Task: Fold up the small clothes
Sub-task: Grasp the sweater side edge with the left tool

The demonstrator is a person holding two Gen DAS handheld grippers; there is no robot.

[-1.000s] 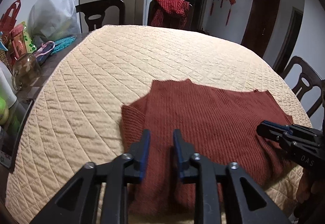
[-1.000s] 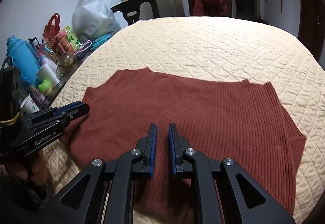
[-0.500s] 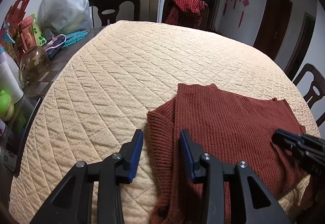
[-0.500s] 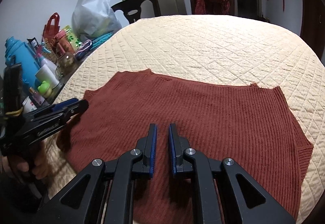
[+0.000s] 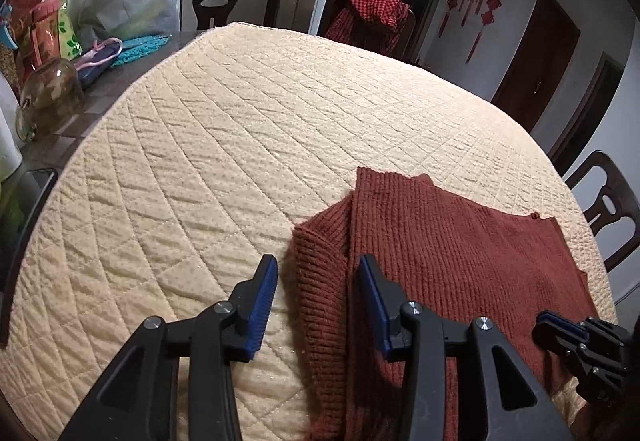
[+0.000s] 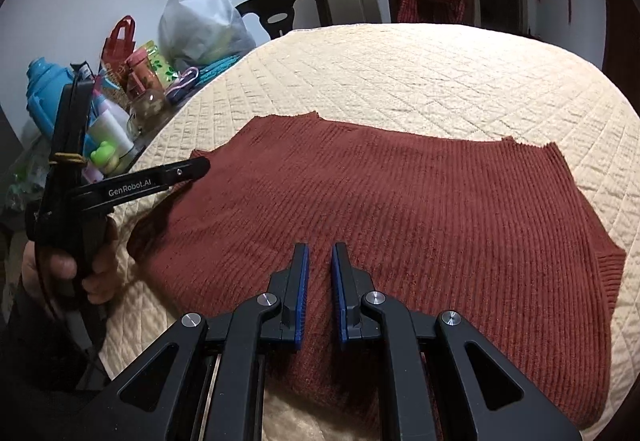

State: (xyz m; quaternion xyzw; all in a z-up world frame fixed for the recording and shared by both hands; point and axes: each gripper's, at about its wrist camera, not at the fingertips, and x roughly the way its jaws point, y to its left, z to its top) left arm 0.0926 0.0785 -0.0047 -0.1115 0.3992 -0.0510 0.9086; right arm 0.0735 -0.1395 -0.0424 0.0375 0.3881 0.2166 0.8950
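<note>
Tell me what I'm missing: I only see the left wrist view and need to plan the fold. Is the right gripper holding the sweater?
Observer: No. The right gripper hovers over the rust-red sweater, its jaws a narrow gap apart with nothing between them.
Operator: How does the sweater's right side end?
Observer: It lies flat on the quilted cover and ends in a ribbed band.
Operator: Anything in the clutter I can't see?
Observer: A blue flask stands at its left end.
</note>
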